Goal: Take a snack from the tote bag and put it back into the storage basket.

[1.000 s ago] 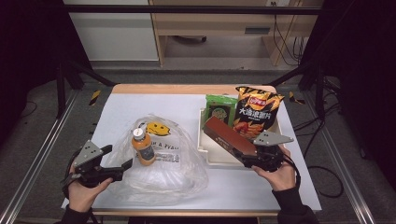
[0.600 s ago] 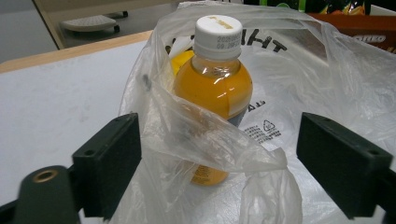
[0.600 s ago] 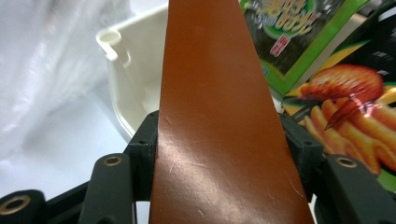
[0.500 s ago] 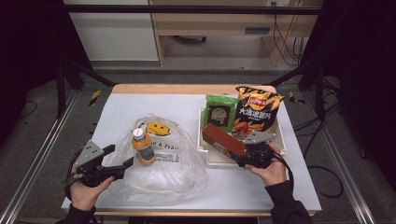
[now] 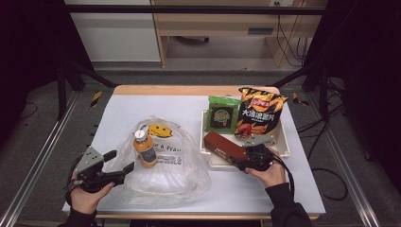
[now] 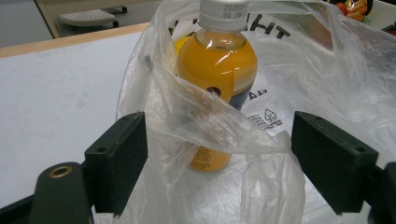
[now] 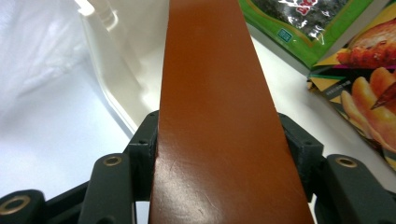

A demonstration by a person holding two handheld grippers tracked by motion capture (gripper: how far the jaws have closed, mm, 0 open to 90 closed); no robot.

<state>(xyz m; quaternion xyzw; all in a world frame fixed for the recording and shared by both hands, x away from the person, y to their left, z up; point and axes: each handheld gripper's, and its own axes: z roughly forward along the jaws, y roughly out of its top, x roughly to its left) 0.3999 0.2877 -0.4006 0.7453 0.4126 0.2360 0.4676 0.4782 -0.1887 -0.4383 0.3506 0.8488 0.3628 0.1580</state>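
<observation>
A long brown box [image 5: 222,146] lies slanted over the front left corner of the white tray [image 5: 285,143]. My right gripper [image 5: 244,163] is shut on its near end. In the right gripper view the brown box [image 7: 210,70] runs up between the two black jaws, which press on its sides. An orange drink bottle [image 5: 144,149] stands upright inside a clear plastic bag [image 5: 165,172]. My left gripper [image 5: 122,161] is open just left of the bag. Loose bag film [image 6: 219,135] hangs between the left gripper's [image 6: 224,154] wide-apart jaws, with the bottle [image 6: 215,63] behind it.
A green snack packet [image 5: 222,114] and an orange chips bag [image 5: 258,113] lean in the back of the tray. Both show in the right gripper view, the green packet [image 7: 322,28] above the chips bag [image 7: 369,79]. The white table [image 5: 123,113] is bare at the back left.
My right gripper has come down and to the left with the brown box, whose near end now sits lower by the tray's front. The left gripper has hardly moved.
</observation>
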